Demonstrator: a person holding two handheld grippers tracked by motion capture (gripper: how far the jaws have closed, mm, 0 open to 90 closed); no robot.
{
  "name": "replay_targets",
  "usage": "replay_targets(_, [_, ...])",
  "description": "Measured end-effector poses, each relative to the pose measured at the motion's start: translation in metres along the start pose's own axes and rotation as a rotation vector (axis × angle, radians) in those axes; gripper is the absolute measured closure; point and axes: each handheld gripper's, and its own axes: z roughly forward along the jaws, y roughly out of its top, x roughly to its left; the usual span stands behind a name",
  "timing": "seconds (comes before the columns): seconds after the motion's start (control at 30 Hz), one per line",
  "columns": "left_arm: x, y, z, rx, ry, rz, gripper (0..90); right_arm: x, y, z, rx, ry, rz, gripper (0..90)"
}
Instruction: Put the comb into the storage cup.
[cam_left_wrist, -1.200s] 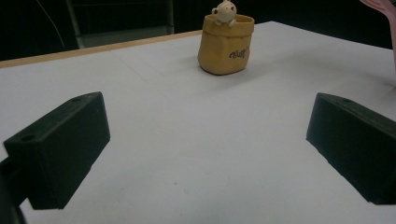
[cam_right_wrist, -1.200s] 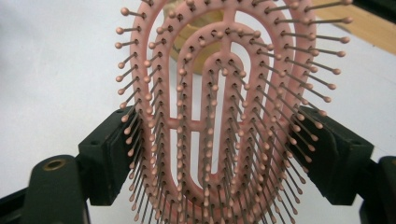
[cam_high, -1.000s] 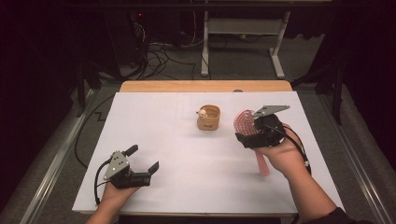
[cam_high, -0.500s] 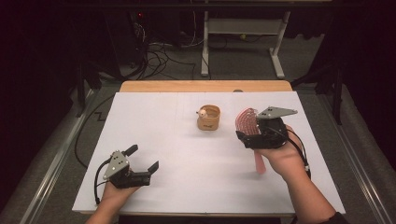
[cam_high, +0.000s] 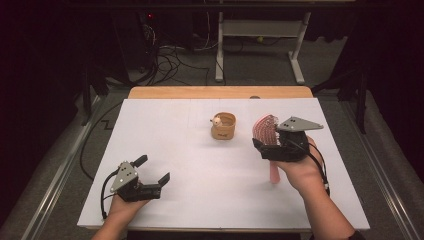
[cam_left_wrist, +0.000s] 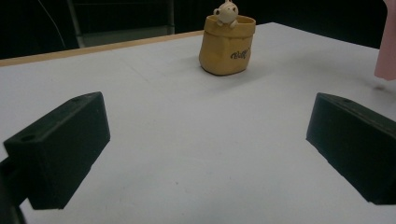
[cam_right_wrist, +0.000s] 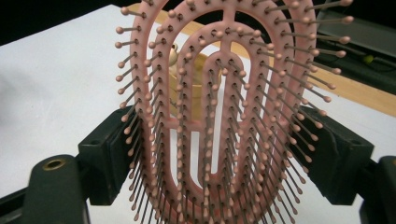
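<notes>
Jaws of the left gripper stand wide apart with bare worktop between them, low over the near left of the white-covered worktop; in the left gripper view we see both black jaws spread at the frame's edges. We note a strip of pale wood along the worktop's far edge, and beyond it a dark room with tangled cables on a grey floor and the white legs of a metal stand.

Near the middle, towards the far side, stands a small yellow ceramic pot shaped like a sack, upright, with a little pale bear figure at its rim and dark lettering on its side.

On our right, the right gripper is clamped on a pink plastic vented hairbrush. We see its oval head rising out of the jaws and its handle reaching back towards the person under the hand, so its long axis runs near to far, tilted upward. Its head is an open frame of nested loops, bristles ball-tipped, facing the gripper's camera, and the jaws press its two side edges.
</notes>
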Motion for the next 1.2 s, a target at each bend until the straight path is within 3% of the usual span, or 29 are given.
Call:
replay_targets(0.27, [0.0001, -0.0001, -0.0002, 0.0, -0.001, -0.002, 0.2, -0.0002, -0.0083, -0.004, -0.076, -0.005, 0.036, 20.5])
replay_targets(0.67, [0.0003, -0.0002, -0.0005, -0.003, -0.004, -0.006, 0.1, 0.0034, -0.0099, -0.0006, -0.119, -0.021, 0.032, 20.5])
replay_targets(1.2, [-0.0001, 0.0001, -0.0012, -0.006, -0.005, -0.004, 0.1, 0.0021, -0.0074, 0.0001, -0.188, -0.041, 0.069, 20.5])
